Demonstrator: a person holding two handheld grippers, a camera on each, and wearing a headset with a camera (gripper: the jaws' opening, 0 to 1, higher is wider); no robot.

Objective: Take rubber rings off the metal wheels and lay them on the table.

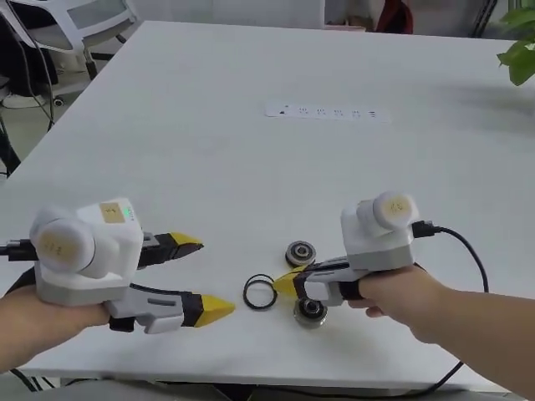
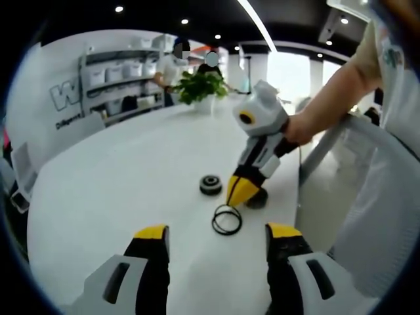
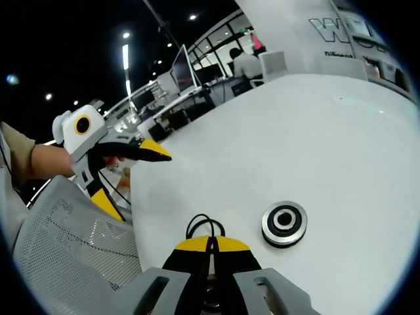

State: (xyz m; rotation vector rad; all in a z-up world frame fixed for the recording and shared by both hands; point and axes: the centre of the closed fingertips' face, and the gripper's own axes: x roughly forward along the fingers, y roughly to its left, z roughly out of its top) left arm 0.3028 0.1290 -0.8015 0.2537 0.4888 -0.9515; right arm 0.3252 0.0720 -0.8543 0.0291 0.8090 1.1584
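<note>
Two metal wheels lie near the front of the white table (image 1: pixel 251 167). One wheel (image 1: pixel 300 252) (image 2: pixel 210 185) (image 3: pixel 284 224) lies flat on its own. The other wheel (image 1: pixel 310 312) (image 2: pixel 256 199) sits just under my right gripper (image 1: pixel 284 284) (image 2: pixel 240 192) (image 3: pixel 211 245). That gripper's yellow jaws are shut, and their tips reach the edge of the thin black rubber rings (image 1: pixel 260 292) (image 2: pixel 226 220) (image 3: pixel 203 227) lying flat on the table. I cannot tell whether the tips pinch a ring. My left gripper (image 1: pixel 202 276) (image 2: pixel 216 231) is open and holds nothing, a short way left of the rings.
A white power strip (image 1: pixel 328 111) lies at the table's far middle. An office chair (image 1: pixel 75 25) stands past the far-left corner and a green plant (image 1: pixel 522 50) at the far right. The right gripper's black cable (image 1: pixel 468 251) trails over the table. The front edge is close under both hands.
</note>
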